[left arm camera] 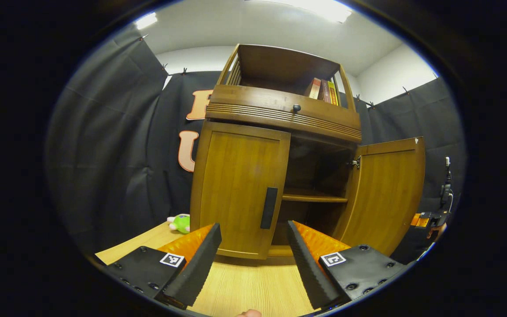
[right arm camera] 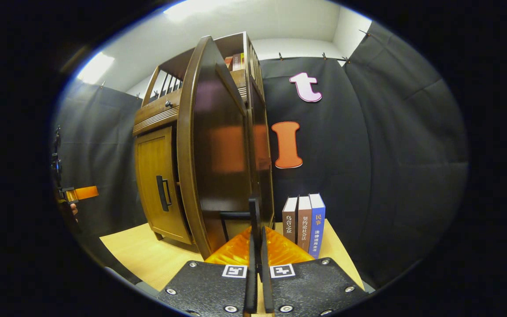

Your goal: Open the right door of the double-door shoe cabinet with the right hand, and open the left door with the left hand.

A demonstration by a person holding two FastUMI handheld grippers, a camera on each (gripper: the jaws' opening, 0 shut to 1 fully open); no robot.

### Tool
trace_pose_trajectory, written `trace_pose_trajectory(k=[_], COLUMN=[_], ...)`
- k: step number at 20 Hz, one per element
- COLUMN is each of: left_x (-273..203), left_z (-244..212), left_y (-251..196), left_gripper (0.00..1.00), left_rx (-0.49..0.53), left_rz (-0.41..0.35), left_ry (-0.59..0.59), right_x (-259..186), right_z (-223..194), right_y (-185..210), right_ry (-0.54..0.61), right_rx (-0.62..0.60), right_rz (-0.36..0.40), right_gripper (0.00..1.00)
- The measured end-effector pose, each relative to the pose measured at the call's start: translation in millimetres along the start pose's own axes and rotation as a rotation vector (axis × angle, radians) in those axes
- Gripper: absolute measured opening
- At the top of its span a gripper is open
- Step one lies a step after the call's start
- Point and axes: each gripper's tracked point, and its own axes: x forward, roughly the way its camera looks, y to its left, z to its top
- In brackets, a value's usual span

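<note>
The wooden shoe cabinet (left arm camera: 280,119) stands on a light wooden table. Its left door (left arm camera: 236,189) is closed, with a dark vertical handle (left arm camera: 269,208) near its inner edge. My left gripper (left arm camera: 253,226) is open a short way in front of that handle, touching nothing. The right door (left arm camera: 385,193) is swung wide, baring an inner shelf (left arm camera: 314,198). In the right gripper view that door (right arm camera: 218,154) looms close, and my right gripper (right arm camera: 257,220) is shut on its dark handle (right arm camera: 235,215). The left gripper (right arm camera: 77,193) shows far off at the left edge.
A green plush toy (left arm camera: 181,223) lies on the table left of the cabinet. Three upright books (right arm camera: 304,224) stand on the table to the cabinet's right. More books (left arm camera: 324,90) sit in the top shelf above a drawer knob (left arm camera: 296,108). Black cloth walls surround the booth.
</note>
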Motion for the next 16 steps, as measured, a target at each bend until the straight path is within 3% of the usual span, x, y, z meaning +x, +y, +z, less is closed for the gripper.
trace_pose_trajectory(k=[4, 5, 9, 10, 11, 12, 15, 16], left_x=[0.8, 1.6, 3.7, 4.2, 5.7, 7.9, 14.7, 17.6], left_z=[-14.2, -16.7, -25.0, -25.3, -25.4, -24.2, -18.1, -15.7], left_y=[6.8, 8.7, 10.3, 11.3, 12.1, 12.9, 9.8, 8.9], left_gripper=[0.99, 0.94, 0.95, 0.97, 0.97, 0.97, 0.95, 0.95], left_rx=[0.031, 0.037, 0.012, 0.007, 0.005, 0.005, -0.015, -0.02], left_rz=[0.008, 0.009, 0.0, 0.002, 0.005, 0.008, -0.011, -0.014], left_ry=[0.027, 0.031, 0.041, 0.043, 0.043, 0.039, 0.013, 0.009], right_x=[-12.2, -16.9, -42.0, -49.4, -56.7, -63.0, -75.6, -74.8], right_z=[-12.8, -13.6, -10.3, -5.8, -2.3, 2.2, 22.6, 30.0], right_y=[-3.4, -4.1, -2.8, 1.8, 9.5, 20.5, 58.3, 72.4], right_ry=[0.008, 0.008, 0.009, 0.0, -0.007, -0.016, -0.044, -0.054], right_rx=[0.009, 0.01, -0.04, -0.032, -0.023, -0.015, -0.031, -0.037], right_rz=[-0.027, -0.047, -0.152, -0.172, -0.186, -0.186, -0.162, -0.149], right_gripper=[0.06, 0.06, 0.05, 0.04, 0.13, 0.04, 0.04, 0.13])
